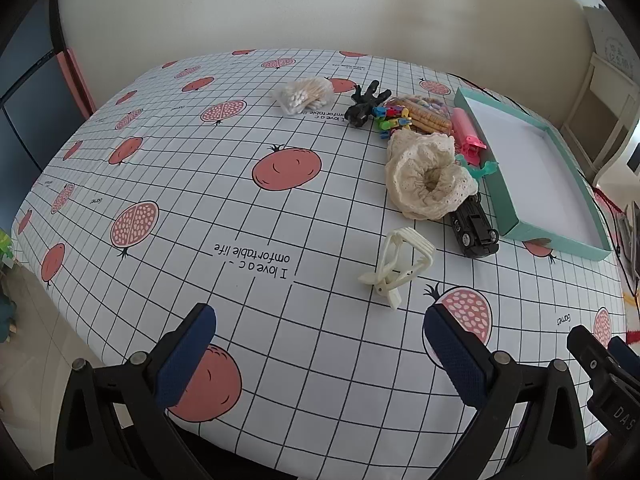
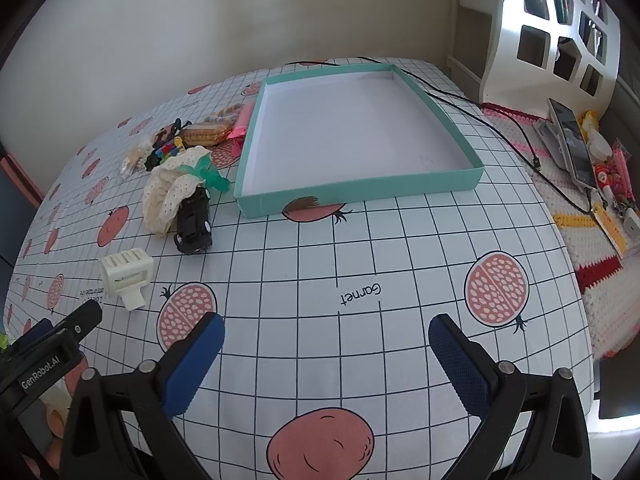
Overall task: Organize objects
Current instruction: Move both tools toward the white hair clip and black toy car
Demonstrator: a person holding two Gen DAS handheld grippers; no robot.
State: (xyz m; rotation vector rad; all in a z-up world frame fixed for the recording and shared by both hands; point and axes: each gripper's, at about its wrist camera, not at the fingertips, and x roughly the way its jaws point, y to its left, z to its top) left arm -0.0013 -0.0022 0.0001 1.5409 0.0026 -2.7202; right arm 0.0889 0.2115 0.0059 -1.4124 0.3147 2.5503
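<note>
A shallow teal box [image 2: 360, 192] [image 1: 500, 196] with a white inside lies empty on the table. Left of it lies a jumble: a cream lace scrunchie [image 1: 428, 176] [image 2: 168, 192], a black toy car [image 1: 474, 230] [image 2: 194, 222], a white hair claw [image 1: 400, 264] [image 2: 126, 276], coloured clips [image 1: 392, 117], a biscuit pack [image 1: 428, 114], a pink item [image 1: 466, 130], a black figure [image 1: 362, 104], a bag of cotton swabs [image 1: 304, 94]. My left gripper [image 1: 320, 344] hangs open over the cloth, short of the claw. My right gripper [image 2: 326, 354] is open too, in front of the box.
The table wears a white grid cloth [image 1: 240, 200] printed with pomegranates. A black cable [image 2: 500, 128] runs past the box toward a phone [image 2: 572, 140] on a knitted mat with small clutter at the right. A white shelf [image 2: 560, 28] stands behind it. A wall backs the table.
</note>
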